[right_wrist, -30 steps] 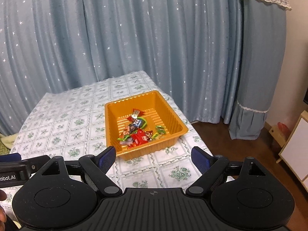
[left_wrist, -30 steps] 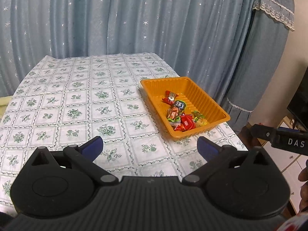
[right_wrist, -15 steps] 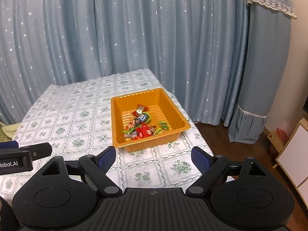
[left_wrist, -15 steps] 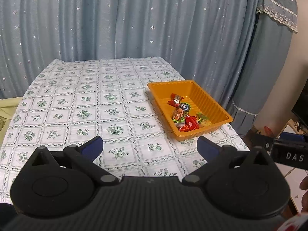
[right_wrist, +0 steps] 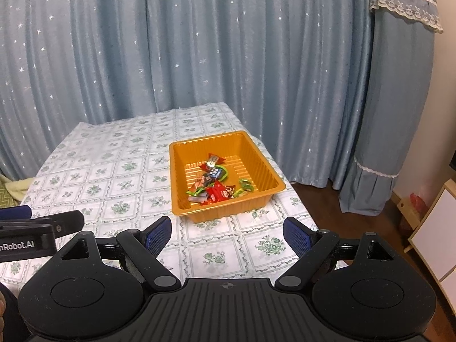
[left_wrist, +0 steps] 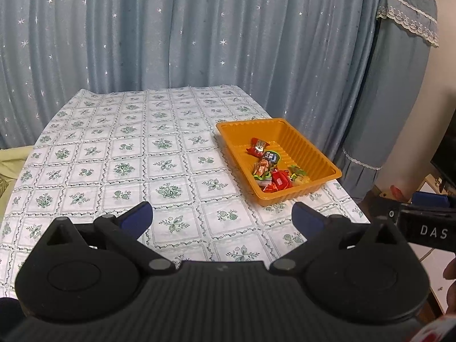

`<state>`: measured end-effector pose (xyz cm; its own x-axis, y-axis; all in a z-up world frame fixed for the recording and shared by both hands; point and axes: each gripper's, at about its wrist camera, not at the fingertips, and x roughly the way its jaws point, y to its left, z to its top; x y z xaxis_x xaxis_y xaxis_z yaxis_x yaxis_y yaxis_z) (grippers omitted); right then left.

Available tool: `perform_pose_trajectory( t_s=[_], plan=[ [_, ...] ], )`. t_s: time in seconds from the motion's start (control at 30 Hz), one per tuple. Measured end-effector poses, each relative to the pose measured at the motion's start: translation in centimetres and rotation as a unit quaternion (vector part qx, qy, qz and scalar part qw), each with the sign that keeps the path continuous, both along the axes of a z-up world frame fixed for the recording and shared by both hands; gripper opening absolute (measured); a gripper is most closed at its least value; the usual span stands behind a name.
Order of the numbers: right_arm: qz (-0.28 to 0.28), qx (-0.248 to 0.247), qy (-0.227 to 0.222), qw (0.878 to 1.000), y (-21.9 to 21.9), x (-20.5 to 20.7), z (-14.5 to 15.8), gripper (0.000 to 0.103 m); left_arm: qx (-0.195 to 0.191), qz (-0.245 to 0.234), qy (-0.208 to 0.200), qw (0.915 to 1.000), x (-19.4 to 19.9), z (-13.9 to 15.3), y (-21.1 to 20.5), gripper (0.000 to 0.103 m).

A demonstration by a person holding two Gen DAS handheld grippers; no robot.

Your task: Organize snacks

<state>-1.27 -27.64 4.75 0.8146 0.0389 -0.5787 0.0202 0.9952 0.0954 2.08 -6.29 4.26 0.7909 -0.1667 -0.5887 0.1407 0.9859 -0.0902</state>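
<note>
Floral checked tablecloth (left_wrist: 119, 154), starry blue curtains (left_wrist: 171, 34) upper frame, orange ribbed plastic tray (right_wrist: 258, 156) of wrapped snacks (right_wrist: 215, 186), labels unreadable, left gripper (left_wrist: 221, 219) and right gripper (right_wrist: 227, 232) both spread, empty.

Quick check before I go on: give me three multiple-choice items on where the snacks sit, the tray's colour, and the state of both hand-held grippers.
1. Where are the snacks?
A. Scattered on the tablecloth
B. Inside the tray
C. On the floor

2. What colour is the tray?
A. Orange
B. White
C. Green

3. How are the left hand-held gripper and right hand-held gripper?
A. Both open, empty
B. Both shut on snacks
C. One holds the tray

Answers:
1 B, wrappers lie within its walls.
2 A, rim and walls are orange.
3 A, only tablecloth shows between the pads.
</note>
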Motion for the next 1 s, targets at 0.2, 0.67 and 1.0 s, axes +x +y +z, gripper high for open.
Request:
perform_pose_trajectory(
  t_s=[0.2, 0.67, 1.0],
  plan=[
    [0.003, 0.0, -0.002, 1.0, 0.14, -0.07, 0.13, 0.085, 0.005, 0.001, 0.0, 1.0, -0.05, -0.1, -0.1, 0.103],
    [0.005, -0.001, -0.006, 1.0, 0.21, -0.11, 0.33, 0.085, 0.002, 0.007, -0.001, 1.0, -0.16, -0.05, 0.11, 0.103],
    [0.004, 0.0, -0.006, 1.0, 0.18, -0.06, 0.33, 0.085, 0.001, 0.007, -0.001, 1.0, -0.17, -0.12, 0.05, 0.103]
  ],
)
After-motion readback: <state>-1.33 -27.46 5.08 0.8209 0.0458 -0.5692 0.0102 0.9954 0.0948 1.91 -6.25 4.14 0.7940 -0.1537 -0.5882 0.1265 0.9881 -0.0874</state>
